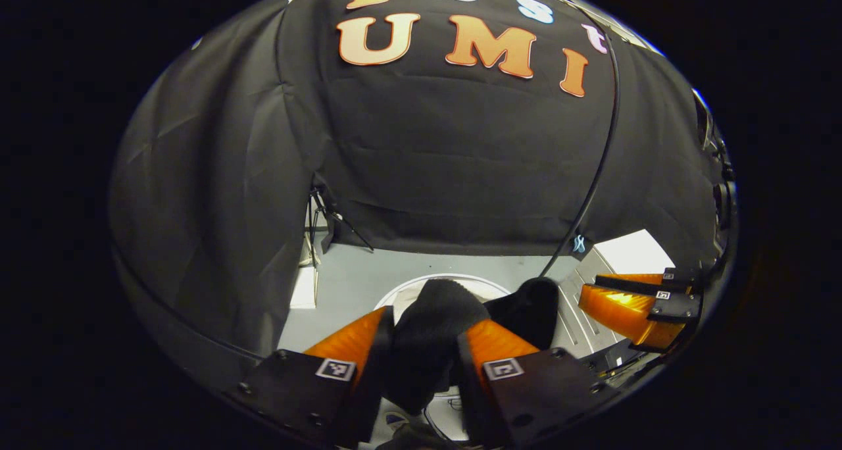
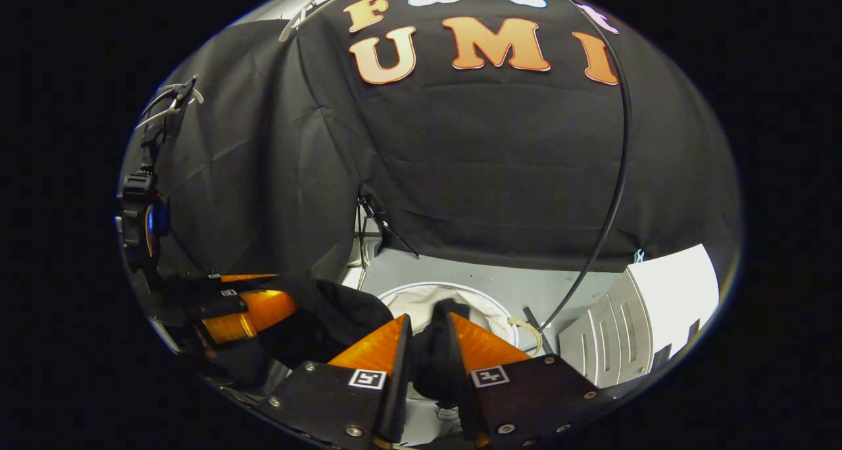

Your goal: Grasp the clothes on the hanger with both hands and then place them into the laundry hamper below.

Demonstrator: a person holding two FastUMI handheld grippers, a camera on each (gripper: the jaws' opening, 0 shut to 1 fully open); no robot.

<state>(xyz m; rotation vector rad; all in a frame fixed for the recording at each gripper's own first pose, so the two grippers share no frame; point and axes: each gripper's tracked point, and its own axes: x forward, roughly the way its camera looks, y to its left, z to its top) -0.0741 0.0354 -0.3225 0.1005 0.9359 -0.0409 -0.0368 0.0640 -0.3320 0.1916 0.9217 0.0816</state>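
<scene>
Above the hamper (image 1: 447,280), both grippers hold the dark garment (image 1: 431,331): the left gripper (image 1: 426,335) is clamped on a thick fold, and the right gripper (image 2: 431,338) is pinched onto another bunch of it. The cloth hangs between them, over the hamper's white-lined mouth. Judging by this, the grasp is done; lowering and letting go remain.

No readable text or labels
</scene>
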